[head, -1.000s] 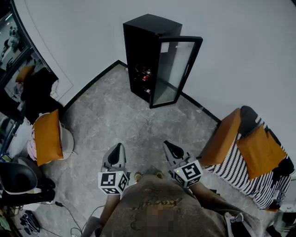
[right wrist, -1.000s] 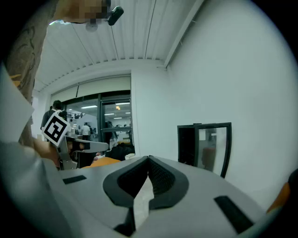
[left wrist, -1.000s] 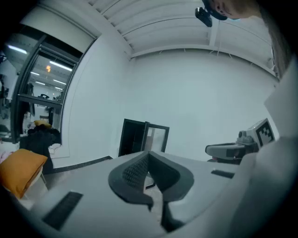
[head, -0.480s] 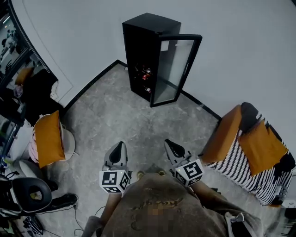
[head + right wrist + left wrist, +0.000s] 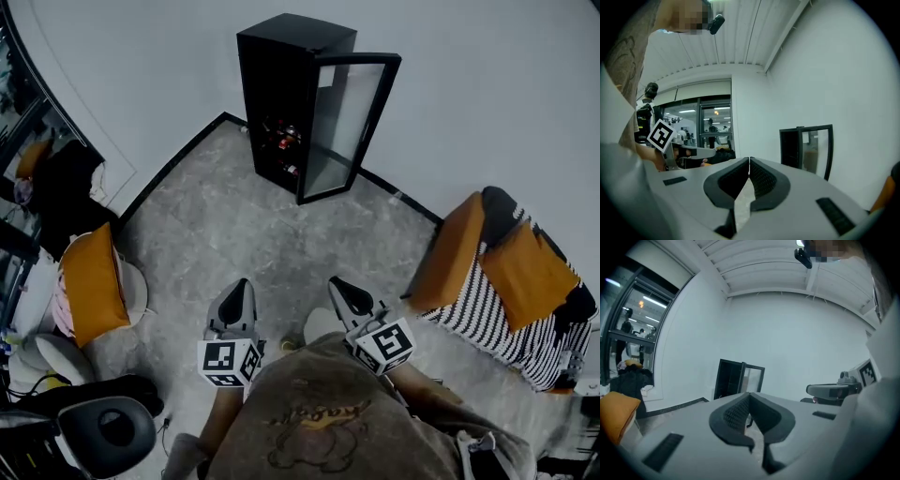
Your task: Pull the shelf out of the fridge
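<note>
A tall black fridge (image 5: 286, 89) stands against the white wall, its glass door (image 5: 345, 122) swung open to the right. Bottles and shelves (image 5: 284, 150) show dimly in its lower part. It also appears far ahead in the left gripper view as the fridge (image 5: 732, 380) and at the right in the right gripper view as the fridge (image 5: 806, 147). My left gripper (image 5: 237, 298) and right gripper (image 5: 343, 292) are held side by side close to the person's body, well short of the fridge. Both are shut with nothing between the jaws.
A striped armchair with orange cushions (image 5: 502, 286) stands at the right. An orange cushion on a round seat (image 5: 92, 281) and a dark office chair (image 5: 103, 436) are at the left. Grey stone floor (image 5: 253, 244) lies between me and the fridge.
The view has shifted forward slightly; the fridge sits a little higher and further left in the head view. Both grippers stay shut and side by side.
</note>
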{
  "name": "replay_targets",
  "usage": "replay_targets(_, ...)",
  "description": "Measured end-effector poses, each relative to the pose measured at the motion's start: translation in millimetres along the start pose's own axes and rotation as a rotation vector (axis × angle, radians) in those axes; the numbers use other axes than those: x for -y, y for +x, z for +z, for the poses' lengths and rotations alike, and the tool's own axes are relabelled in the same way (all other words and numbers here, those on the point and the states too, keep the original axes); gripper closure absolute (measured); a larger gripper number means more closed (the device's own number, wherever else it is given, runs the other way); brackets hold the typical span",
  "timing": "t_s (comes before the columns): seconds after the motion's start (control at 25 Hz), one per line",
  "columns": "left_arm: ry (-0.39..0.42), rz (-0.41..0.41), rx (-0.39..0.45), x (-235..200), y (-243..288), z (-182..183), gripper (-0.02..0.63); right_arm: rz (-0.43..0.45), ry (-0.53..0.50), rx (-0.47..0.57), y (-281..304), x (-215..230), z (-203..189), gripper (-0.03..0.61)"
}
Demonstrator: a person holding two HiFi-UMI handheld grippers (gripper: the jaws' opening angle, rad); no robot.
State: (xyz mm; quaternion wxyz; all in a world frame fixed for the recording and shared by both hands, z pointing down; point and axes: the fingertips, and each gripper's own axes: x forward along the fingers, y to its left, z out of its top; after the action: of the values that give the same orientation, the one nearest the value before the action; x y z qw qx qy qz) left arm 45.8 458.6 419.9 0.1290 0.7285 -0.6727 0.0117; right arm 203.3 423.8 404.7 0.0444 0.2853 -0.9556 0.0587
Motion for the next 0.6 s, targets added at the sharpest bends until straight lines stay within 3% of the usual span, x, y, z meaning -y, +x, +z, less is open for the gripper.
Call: replay_targets(0.6,-0.002,-0.042,0.002,-22,27,3,0.612,-0.038,-0.002,0.004,34,2,-2,0.557)
